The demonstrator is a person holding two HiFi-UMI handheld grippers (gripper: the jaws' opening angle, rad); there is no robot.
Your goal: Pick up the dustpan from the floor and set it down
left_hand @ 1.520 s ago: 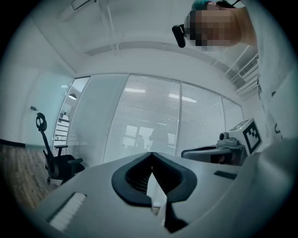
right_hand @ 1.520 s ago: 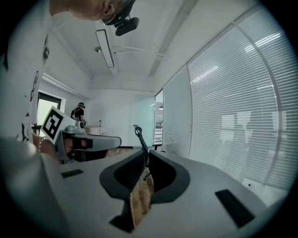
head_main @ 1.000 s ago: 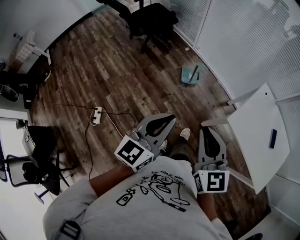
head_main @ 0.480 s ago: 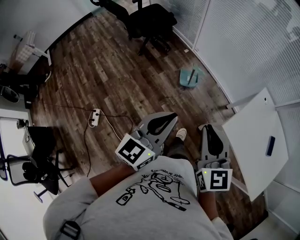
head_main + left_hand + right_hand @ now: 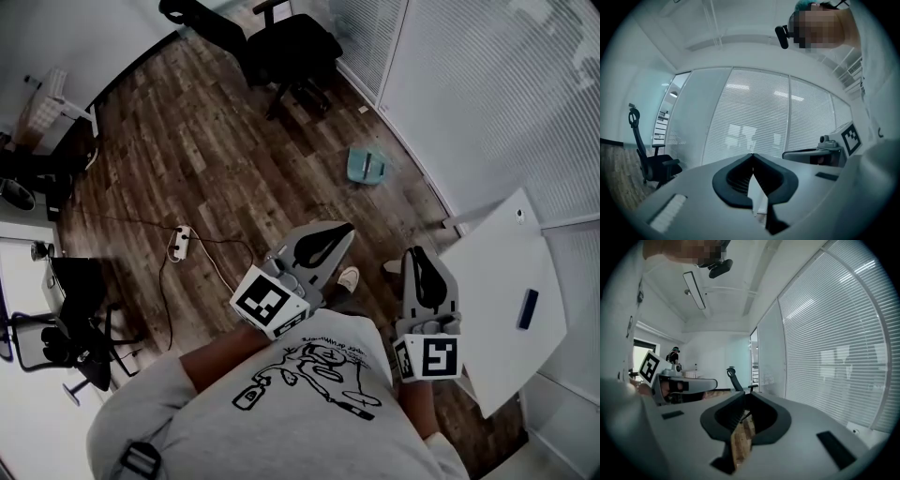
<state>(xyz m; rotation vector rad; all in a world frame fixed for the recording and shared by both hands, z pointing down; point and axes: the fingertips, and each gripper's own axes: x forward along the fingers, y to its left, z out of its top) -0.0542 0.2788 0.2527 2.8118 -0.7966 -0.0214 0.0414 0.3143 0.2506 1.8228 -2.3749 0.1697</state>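
Dustpan (image 5: 366, 166) lies small and indistinct on plank floor (image 5: 187, 159) near the blinds (image 5: 487, 84); jaws of left gripper (image 5: 343, 231) and right gripper (image 5: 418, 253) stand closed, empty.

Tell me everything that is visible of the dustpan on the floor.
The dustpan is small in the head view: pale teal, plastic by its look, roughly square. It lies on the wooden floor, close to the wall of blinds, not far from the black chair. Only the floor touches it; finer parts are unclear.
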